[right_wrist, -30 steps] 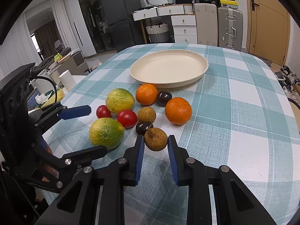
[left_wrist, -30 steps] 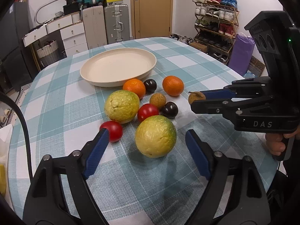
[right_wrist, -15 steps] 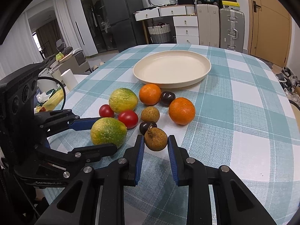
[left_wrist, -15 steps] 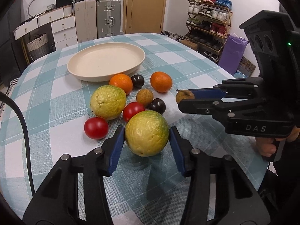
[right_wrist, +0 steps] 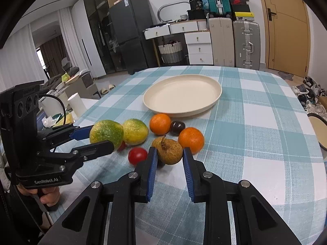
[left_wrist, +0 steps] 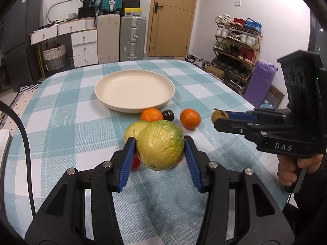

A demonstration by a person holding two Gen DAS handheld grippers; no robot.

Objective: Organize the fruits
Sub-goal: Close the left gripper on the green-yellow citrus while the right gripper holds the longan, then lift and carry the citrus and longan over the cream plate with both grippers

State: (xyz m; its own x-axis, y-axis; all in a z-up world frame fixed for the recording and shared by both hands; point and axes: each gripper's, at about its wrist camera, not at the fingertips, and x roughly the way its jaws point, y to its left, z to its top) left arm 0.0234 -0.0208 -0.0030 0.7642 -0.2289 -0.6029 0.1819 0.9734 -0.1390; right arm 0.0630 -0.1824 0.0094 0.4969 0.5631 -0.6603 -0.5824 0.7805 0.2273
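My left gripper point(left_wrist: 159, 155) is shut on a large yellow-green fruit point(left_wrist: 160, 145) and holds it above the table; it also shows in the right wrist view point(right_wrist: 106, 131). My right gripper point(right_wrist: 169, 161) is shut on a small brown fruit with a stem point(right_wrist: 168, 151), lifted off the cloth; it also shows in the left wrist view point(left_wrist: 218, 116). An empty cream plate point(left_wrist: 134, 89) sits beyond. On the cloth lie a second yellow-green fruit point(right_wrist: 135, 131), two oranges point(right_wrist: 160, 123) point(right_wrist: 191, 139), a dark plum point(right_wrist: 177, 127) and a red tomato point(right_wrist: 137, 155).
The round table has a teal checked cloth point(left_wrist: 61, 110). A white cup point(right_wrist: 75, 105) and clutter stand off its left side. Suitcases point(left_wrist: 132, 37), drawers and a shoe rack point(left_wrist: 237, 47) line the room behind. A bowl rim point(right_wrist: 318, 130) shows at right.
Both grippers have risen with their fruits. The left gripper closed on the large yellow-green fruit and lifted it; the right lifted the brown fruit off the cloth.
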